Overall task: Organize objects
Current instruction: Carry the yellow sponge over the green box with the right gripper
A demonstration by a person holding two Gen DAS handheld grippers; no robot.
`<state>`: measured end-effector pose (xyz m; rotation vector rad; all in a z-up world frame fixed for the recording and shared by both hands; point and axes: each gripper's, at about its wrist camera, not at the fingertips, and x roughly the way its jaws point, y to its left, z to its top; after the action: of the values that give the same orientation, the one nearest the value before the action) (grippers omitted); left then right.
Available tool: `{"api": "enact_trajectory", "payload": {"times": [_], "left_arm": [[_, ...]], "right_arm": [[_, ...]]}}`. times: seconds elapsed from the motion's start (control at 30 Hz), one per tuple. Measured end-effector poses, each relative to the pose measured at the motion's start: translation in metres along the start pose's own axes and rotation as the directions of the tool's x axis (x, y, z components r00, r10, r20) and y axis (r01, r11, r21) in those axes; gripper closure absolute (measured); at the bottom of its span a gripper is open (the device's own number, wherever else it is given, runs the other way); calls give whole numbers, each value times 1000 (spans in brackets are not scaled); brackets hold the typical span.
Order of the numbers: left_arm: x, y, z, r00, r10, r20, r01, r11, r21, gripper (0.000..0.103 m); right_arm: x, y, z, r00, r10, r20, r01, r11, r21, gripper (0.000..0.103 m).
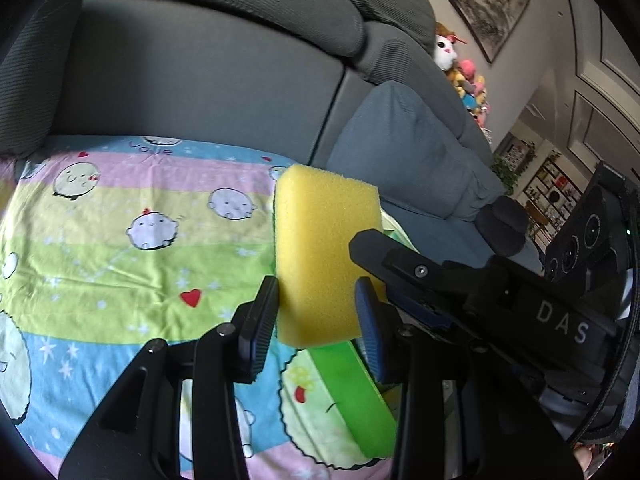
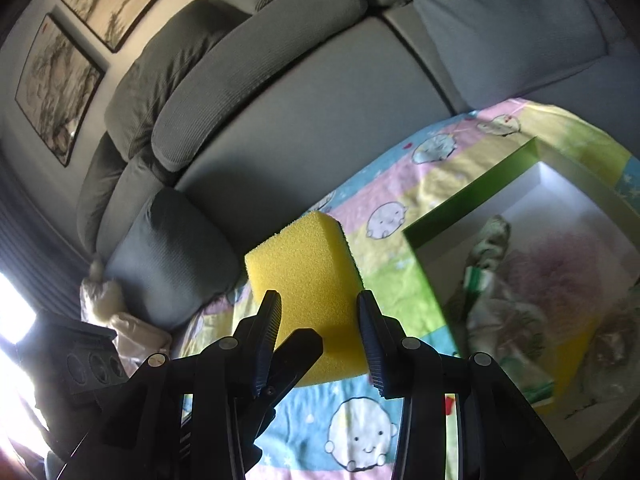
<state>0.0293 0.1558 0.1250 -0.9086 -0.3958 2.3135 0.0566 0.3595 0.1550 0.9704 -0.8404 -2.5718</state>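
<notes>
Left wrist view takes in the grey sofa (image 1: 208,92) first, with its seat draped in a pastel cartoon blanket (image 1: 120,264). Against the sofa's back, to the right of the blanket, leans a blue cushion (image 1: 408,152). From the right wrist, a green-rimmed box (image 2: 472,200) sits open on the blanket in front of the sofa's seat back, already holding crumpled wrappers and soft items; the details are blurred.

Smaller than all of these is the yellow sponge (image 1: 324,256), held in the air above the blanket, well short of the sofa's back. Its long axis runs away from the left gripper (image 1: 318,304) toward the sofa back, and a dark green scouring layer shows along 1 edge.

Both tools meet on it. The left gripper's jaws press the sponge's near end from either side. In the right wrist view the right gripper (image 2: 320,316) has its jaws flanking the sponge (image 2: 308,276) as well, touching its 2 sides, so it appears clamped too.

This looks like a handover between the 2 hands. The box lies to the right of the sponge, on the right gripper's side, so that hand seems the nearer one to carry it there.
</notes>
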Motion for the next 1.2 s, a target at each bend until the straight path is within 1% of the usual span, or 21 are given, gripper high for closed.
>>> {"api": "enact_trajectory", "payload": {"times": [0.33, 0.5, 0.63, 0.7, 0.83, 1.13, 1.2], "left_arm": [[32, -43, -2, 995, -87, -52, 92, 991, 97, 66], [49, -61, -2, 988, -120, -98, 132, 983, 129, 66], [67, -74, -3, 981, -145, -133, 165, 974, 155, 66], [79, -79, -5, 973, -153, -174, 181, 970, 163, 66], [100, -94, -7, 960, -158, -232, 203, 962, 181, 66], [123, -96, -27, 936, -165, -312, 216, 967, 138, 66], [125, -96, -29, 934, -165, -317, 217, 967, 135, 66]], "right_arm": [[-32, -35, 11, 994, -77, 73, 72, 995, 68, 61], [-42, -54, 15, 988, -127, 93, 117, 988, 103, 61], [-51, -70, 18, 981, -150, 121, 133, 981, 140, 61], [-54, -81, 18, 978, -175, 117, 153, 973, 173, 61], [-60, -102, 19, 971, -211, 111, 182, 957, 227, 61], [-57, -134, 16, 962, -266, 54, 236, 918, 318, 61], [-57, -137, 16, 961, -273, 46, 244, 913, 327, 61]]}}
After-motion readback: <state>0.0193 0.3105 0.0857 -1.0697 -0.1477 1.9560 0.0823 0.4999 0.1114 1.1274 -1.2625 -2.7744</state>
